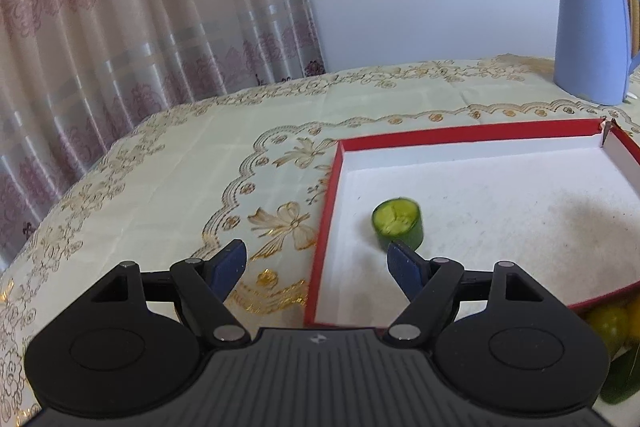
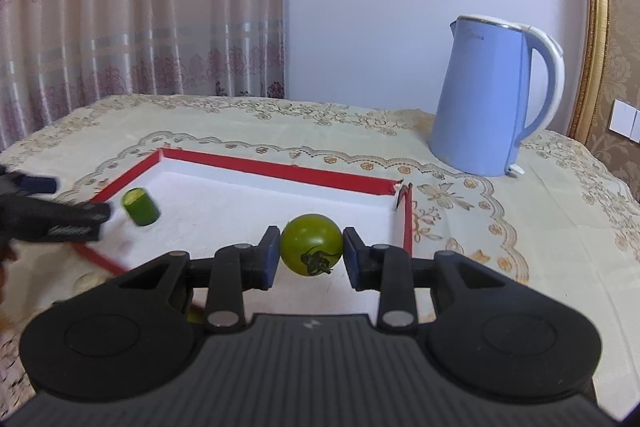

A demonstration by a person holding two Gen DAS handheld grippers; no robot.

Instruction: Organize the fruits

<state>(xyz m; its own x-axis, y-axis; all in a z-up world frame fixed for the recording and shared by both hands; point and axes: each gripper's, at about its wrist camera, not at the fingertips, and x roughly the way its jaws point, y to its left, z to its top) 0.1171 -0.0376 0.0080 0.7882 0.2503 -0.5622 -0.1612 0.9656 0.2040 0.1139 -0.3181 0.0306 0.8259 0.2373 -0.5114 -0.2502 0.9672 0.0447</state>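
Observation:
A shallow red tray [image 1: 460, 135] with a white inside lies on the tablecloth. A short green cucumber piece [image 1: 398, 223] lies on its side near the tray's left wall. My left gripper [image 1: 316, 249] stands open just in front of it, one finger inside the tray and one outside, with nothing between them. In the right wrist view the same cucumber piece [image 2: 140, 207] lies beside the left gripper [image 2: 72, 197] at the tray's [image 2: 280, 169] left corner. My right gripper [image 2: 310, 251] is shut on a round green tomato [image 2: 311, 241], held above the tray's near right part with its stem end towards the camera.
A light blue electric kettle [image 2: 488, 95] stands on the table behind the tray's right corner. More green and yellow fruit [image 1: 608, 323] shows past the tray's near right edge. A patterned curtain [image 1: 120, 27] hangs behind the table's left side.

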